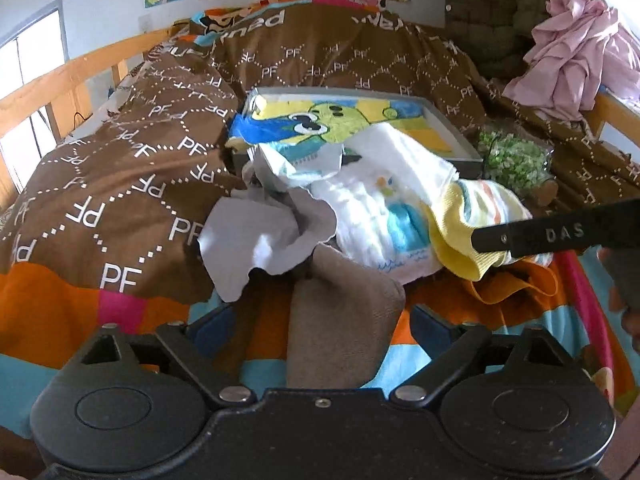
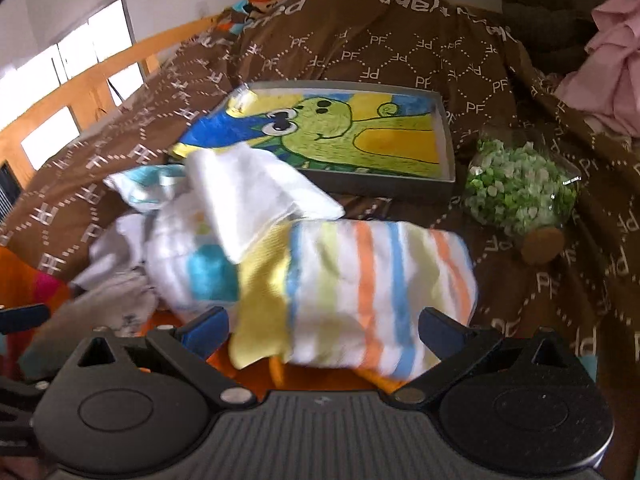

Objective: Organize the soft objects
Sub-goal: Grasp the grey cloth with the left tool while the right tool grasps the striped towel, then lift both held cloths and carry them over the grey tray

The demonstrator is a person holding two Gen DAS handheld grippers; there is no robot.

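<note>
Far left, a wooden bed rail (image 1: 60, 80) runs up toward the window. Next, the brown "PF" quilt (image 1: 132, 168) lies heaped across the bed, reaching back to the postered wall.

Your left gripper (image 1: 320, 330) sits low in its own view, jaws spread wide, blue pads apart. A brown sock (image 1: 340, 320) lies between the fingers; neither pad presses on it that you can see. Nothing held.

Just beyond it, the pile of soft things: a grey cloth (image 1: 260, 240) crumpled on the left, a white cloth with blue print (image 1: 384, 216) in the middle, and a striped sock (image 1: 480, 216) with a yellow cuff on the right. An orange cloth (image 1: 508, 284) lies under the sock's near edge.

Behind the pile, a shallow grey tray (image 1: 468, 156) holds a green cartoon picture; one white cloth drapes over the tray's front rim.

Your right gripper (image 2: 324, 330) is also wide open. The striped sock (image 2: 360, 292) lies between its fingers, blurred; you cannot tell whether either pad touches it. No grip visible. In the left wrist view one of its black fingers reaches in from the right over the sock's cuff.

Right of the tray, a clear jar of green bits (image 2: 520, 188) lies on its side, cork stopper toward you. Far right, a pink garment (image 1: 580, 52) is bunched on the rail.
</note>
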